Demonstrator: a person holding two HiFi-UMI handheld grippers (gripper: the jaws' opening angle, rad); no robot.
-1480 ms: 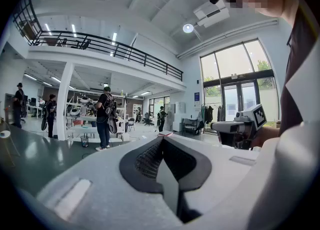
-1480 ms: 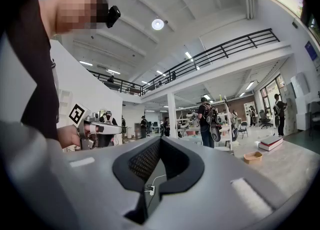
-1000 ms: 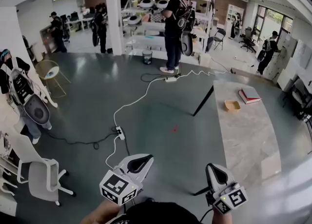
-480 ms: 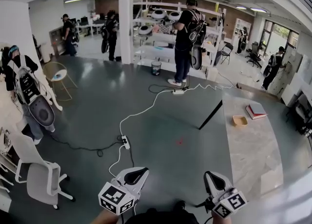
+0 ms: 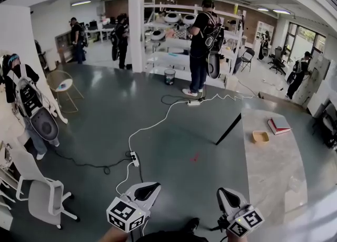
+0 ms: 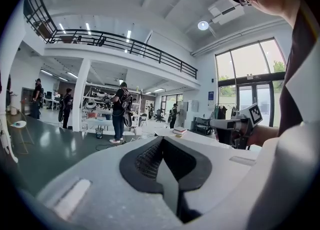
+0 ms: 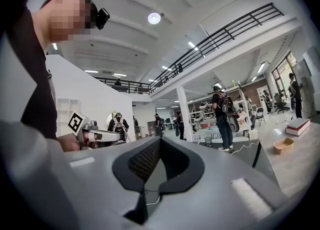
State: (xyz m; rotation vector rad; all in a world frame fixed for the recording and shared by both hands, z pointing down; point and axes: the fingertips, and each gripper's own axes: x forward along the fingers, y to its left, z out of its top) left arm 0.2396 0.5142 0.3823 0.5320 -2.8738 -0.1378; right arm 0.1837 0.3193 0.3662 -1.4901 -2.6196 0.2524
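Observation:
In the head view my left gripper (image 5: 149,187) and right gripper (image 5: 223,192) are held side by side at the bottom edge, above the grey floor, each with its marker cube toward me. Both are shut, with nothing between the jaws. In the left gripper view the jaws (image 6: 161,140) meet at the tip, and the right gripper (image 6: 234,126) shows off to the side in a hand. In the right gripper view the jaws (image 7: 159,140) are likewise closed, and the left gripper (image 7: 94,135) shows at the left. Neither touches anything.
A long pale table (image 5: 274,172) stands to the right with a book (image 5: 278,125) and a tan bowl (image 5: 260,137) at its far end. A white cable and power strip (image 5: 134,158) cross the floor ahead. A white chair (image 5: 41,200) and several people stand around.
Both grippers have sunk slightly lower in the head view as it shifted. The left gripper view has turned a little, bringing the table and book closer to its middle. Jaws stay shut.

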